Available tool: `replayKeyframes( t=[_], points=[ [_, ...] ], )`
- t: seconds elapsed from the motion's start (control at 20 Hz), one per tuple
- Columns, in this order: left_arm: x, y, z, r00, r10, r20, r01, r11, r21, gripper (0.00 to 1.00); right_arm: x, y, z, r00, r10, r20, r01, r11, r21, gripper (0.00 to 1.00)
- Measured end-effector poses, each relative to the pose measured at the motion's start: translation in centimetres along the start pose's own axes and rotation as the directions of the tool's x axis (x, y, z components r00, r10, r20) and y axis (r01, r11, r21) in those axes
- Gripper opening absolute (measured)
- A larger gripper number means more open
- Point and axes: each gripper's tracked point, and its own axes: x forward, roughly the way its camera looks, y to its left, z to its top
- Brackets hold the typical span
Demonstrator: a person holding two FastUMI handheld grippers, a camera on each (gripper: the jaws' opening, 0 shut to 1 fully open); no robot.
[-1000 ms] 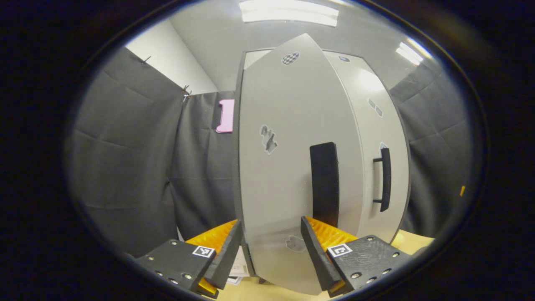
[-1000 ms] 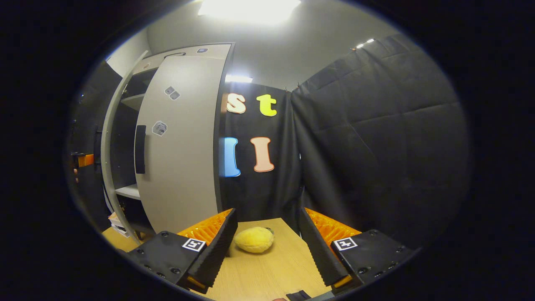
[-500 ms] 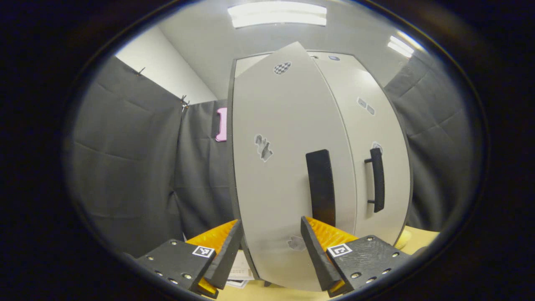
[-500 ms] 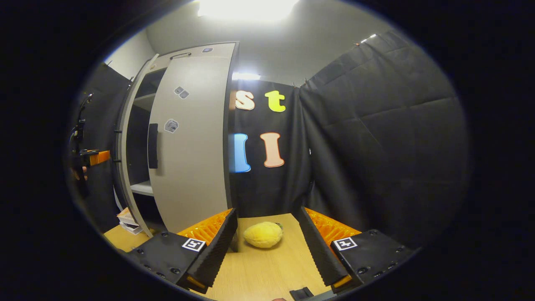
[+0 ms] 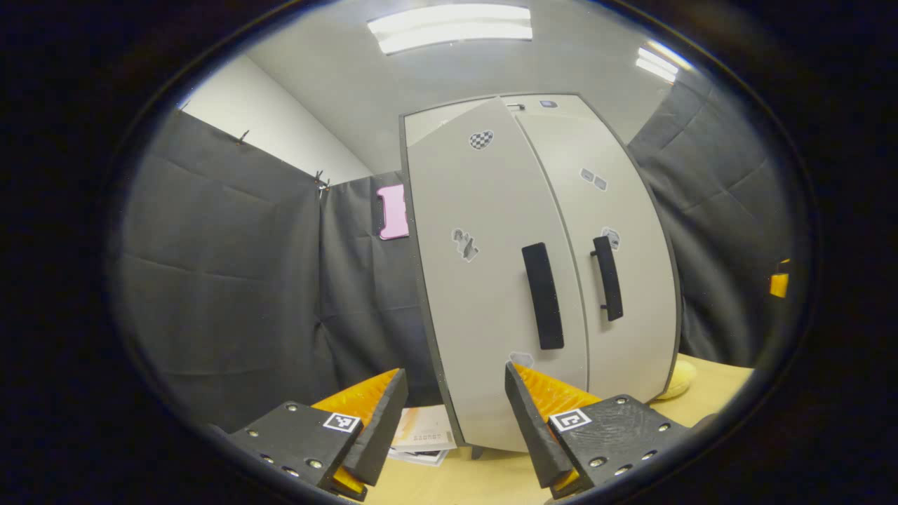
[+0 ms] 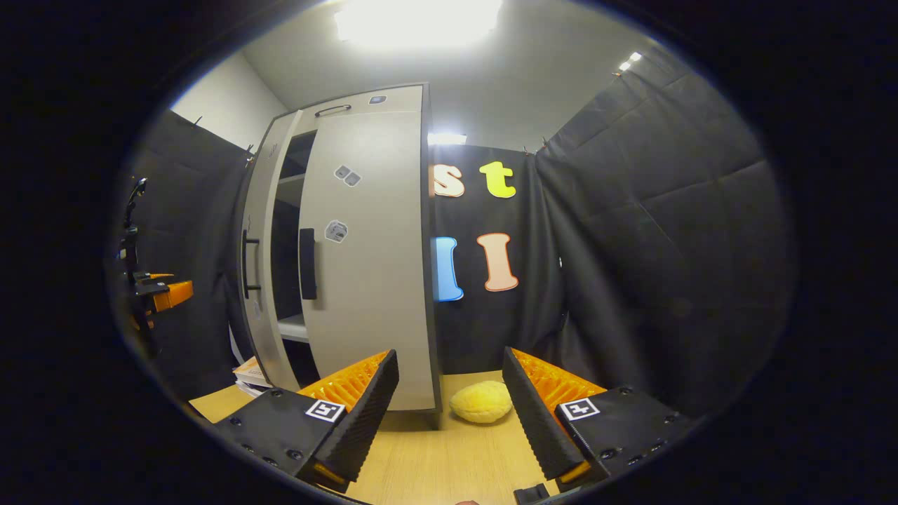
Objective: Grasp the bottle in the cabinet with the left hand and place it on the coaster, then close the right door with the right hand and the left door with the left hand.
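The grey cabinet's left door (image 5: 484,280) stands a little ajar, its black handle (image 5: 544,294) just above my right finger. The right door (image 5: 617,231) lies flat against the cabinet, with its handle (image 5: 607,277) beside the first. My left gripper (image 5: 452,421) is open, low in front of the left door's bottom edge, holding nothing. In the right gripper view the right door (image 6: 372,266) is shut, and the left door (image 6: 261,259) leaves a dark gap with shelves (image 6: 287,245). My right gripper (image 6: 449,414) is open over the wooden table (image 6: 435,463).
A yellow soft lump (image 6: 480,401) lies on the table at the cabinet's right corner, between my right gripper's fingers in view. A stack of booklets (image 5: 421,435) sits by the cabinet's left foot. Black cloth walls stand on both sides.
The left door has swung most of the way toward the cabinet, away from my left gripper. The gap seen in the right gripper view has narrowed. The right gripper's view has turned left.
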Motion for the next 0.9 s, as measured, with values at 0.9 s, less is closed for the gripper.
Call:
replayKeyframes(
  t=[0.9],
  points=[
    [-13.6,9.8,-1.6,0.998,0.059,-0.023,-0.060,0.997,-0.039,0.82,-6.1,8.2,4.8,0.993,0.068,0.094,-0.066,0.998,-0.020,0.95]
  ],
)
